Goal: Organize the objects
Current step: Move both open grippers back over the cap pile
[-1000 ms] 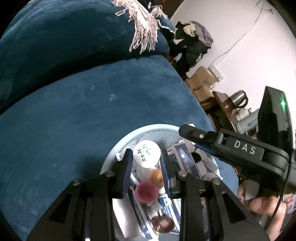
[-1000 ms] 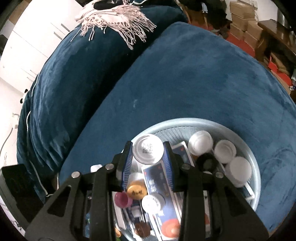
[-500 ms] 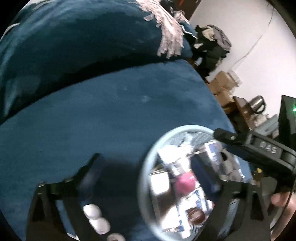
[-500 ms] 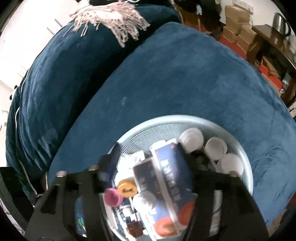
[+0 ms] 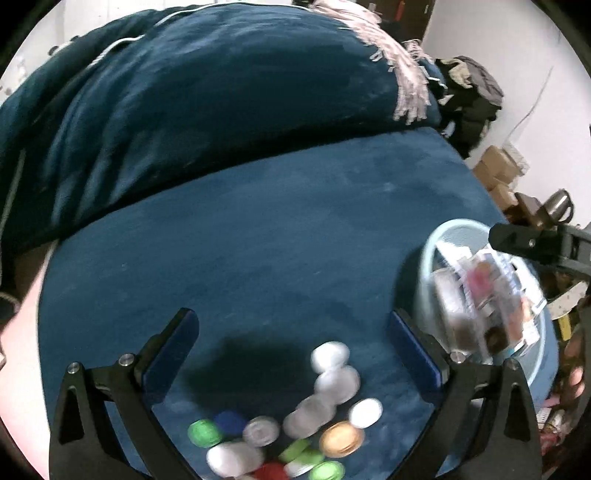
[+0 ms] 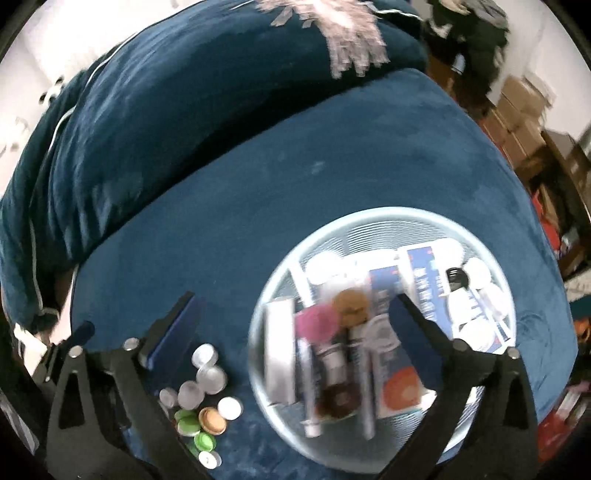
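Both pairs of jaws stand spread wide with nothing between the pads, each having just been opening. The left gripper hangs over the blue cushion, its blue-lined fingers framing a loose cluster of bottles that stand on the velvet just below it: white caps, green caps, one tan, one dark blue, one red at the picture's edge, all blurred. To the right of that cluster sits the pale blue basket, also smeared, with boxes and capped bottles packed inside; the tip of the other tool shows above its far rim. The right gripper is over the basket's left side, its left finger over bare cushion and its right finger over the basket's contents. Inside lie blue and white boxes, a pink cap, a tan cap, white tubes and several white-capped bottles against the right wall. From this view the bottles stand on the cushion just left of the basket, apart from it. A fringed scarf lies on the back cushion.
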Demonstrator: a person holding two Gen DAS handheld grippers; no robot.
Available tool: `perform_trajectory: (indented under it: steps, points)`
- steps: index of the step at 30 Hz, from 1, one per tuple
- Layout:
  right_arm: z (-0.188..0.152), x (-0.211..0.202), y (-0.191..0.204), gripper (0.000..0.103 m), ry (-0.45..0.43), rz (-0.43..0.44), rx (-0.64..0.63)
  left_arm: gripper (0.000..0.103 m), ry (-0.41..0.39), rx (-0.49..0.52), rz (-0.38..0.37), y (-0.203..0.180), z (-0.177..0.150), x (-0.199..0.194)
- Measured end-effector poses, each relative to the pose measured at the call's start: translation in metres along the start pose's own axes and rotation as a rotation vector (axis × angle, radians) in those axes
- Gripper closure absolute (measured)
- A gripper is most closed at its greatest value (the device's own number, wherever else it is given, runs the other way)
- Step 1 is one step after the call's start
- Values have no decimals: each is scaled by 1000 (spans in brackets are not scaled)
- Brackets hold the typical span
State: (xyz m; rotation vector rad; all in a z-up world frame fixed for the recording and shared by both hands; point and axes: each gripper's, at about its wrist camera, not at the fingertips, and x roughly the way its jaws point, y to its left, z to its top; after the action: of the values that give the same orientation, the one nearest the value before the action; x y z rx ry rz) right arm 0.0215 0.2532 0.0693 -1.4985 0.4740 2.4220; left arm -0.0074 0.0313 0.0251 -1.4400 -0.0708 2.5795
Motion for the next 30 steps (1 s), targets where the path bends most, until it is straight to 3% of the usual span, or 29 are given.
perform_trajectory:
  steps: [8,15,20,25,30]
  points:
    - [-31,15,80,0,32,17,-172,1,-13,-74,54,66,-44,-28]
    - [-78,53,143,0,203,98,-337,1,37,-187,94,131,-94,-16]
    - [-84,80,152,0,272,60,-324,1,96,-219,113,157,-118,2]
    - [-79,100,153,2,288,13,-283,1,96,-254,100,170,-120,3]
    - [-73,120,143,8,304,-97,-246,1,114,-243,95,168,-122,10]
